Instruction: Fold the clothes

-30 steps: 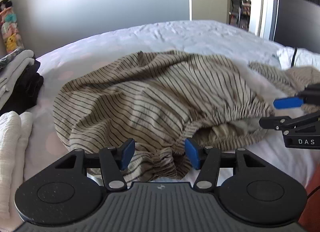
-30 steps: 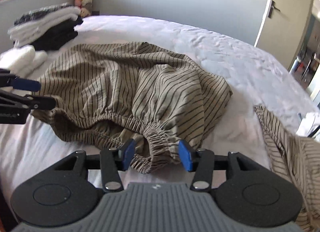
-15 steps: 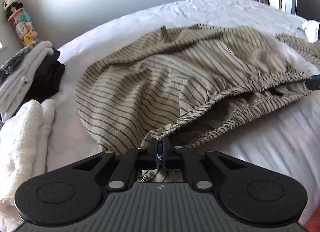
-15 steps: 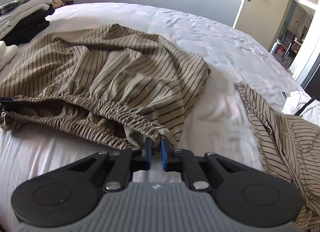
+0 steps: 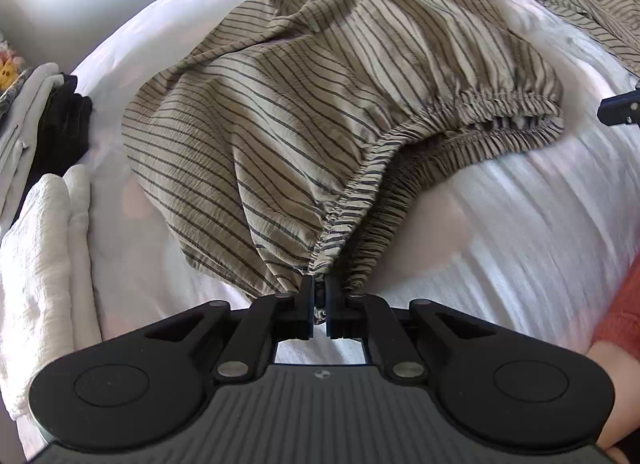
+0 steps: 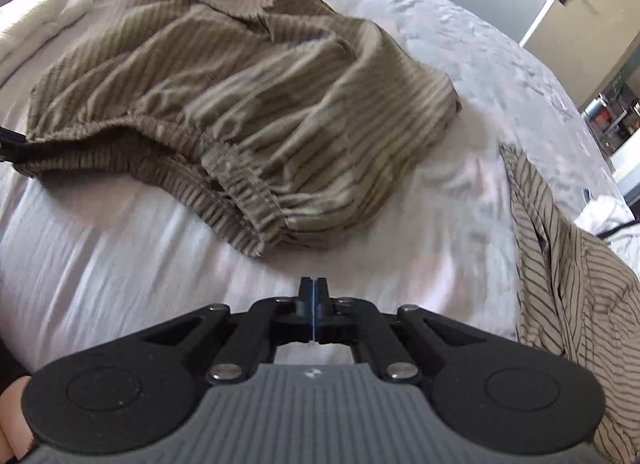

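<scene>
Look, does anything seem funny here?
Yes. The right gripper has just closed on nothing. The striped waistband lies on the bed, apart from it, so the grab seems to have missed.

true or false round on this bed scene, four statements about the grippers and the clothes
1. The left gripper clamps the elastic waistband of the tan striped cotton garment. True; its jaws have just been closing, cloth between them.
2. The right gripper grips that waistband too. False: it is shut on nothing, over the white bedsheet.
3. A folded white textured cloth lies beside the garment. True.
4. Only one striped garment is on the bed. False: a second striped garment lies nearby.
</scene>
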`<state>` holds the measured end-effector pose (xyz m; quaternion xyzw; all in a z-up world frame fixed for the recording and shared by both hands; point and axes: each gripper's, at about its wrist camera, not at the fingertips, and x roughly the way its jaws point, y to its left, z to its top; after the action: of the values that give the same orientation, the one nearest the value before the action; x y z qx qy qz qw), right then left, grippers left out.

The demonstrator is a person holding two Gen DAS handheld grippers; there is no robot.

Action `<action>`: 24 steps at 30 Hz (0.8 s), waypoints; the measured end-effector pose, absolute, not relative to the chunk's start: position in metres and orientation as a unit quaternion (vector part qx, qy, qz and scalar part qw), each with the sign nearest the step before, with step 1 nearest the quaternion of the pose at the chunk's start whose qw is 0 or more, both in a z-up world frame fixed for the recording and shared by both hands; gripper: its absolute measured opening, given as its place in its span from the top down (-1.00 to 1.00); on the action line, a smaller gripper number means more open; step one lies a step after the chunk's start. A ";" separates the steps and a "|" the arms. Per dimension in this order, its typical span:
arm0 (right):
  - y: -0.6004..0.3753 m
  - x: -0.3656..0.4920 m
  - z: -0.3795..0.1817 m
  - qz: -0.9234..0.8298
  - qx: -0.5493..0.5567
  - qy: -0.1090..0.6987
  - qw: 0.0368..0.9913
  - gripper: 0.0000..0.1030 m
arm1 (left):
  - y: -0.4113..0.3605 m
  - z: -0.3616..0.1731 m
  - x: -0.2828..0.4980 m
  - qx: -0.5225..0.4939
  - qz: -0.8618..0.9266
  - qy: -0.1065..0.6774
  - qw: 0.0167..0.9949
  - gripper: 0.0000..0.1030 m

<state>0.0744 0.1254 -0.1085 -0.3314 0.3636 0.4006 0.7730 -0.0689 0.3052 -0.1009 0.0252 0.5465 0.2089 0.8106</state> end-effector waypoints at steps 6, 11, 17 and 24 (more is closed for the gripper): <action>0.139 0.058 -0.103 0.453 -0.339 0.317 0.761 0.26 | 0.309 -0.094 -0.068 0.018 0.194 0.513 0.836 0.33; 0.172 0.055 -0.114 0.462 -0.394 0.298 0.737 0.24 | 0.310 -0.106 -0.047 0.047 0.172 0.517 0.838 0.06; 0.187 0.069 -0.130 0.436 -0.434 0.302 0.728 0.75 | 0.319 -0.124 -0.038 0.050 0.176 0.529 0.829 0.78; 0.170 0.073 -0.110 0.456 -0.427 0.304 0.719 0.91 | 0.315 -0.109 -0.051 0.087 0.132 0.549 0.821 0.93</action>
<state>0.0735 0.1703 -0.1100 -0.4267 0.3035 0.4564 0.7194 -0.0508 0.3150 -0.1089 0.0866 0.5491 0.1322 0.8206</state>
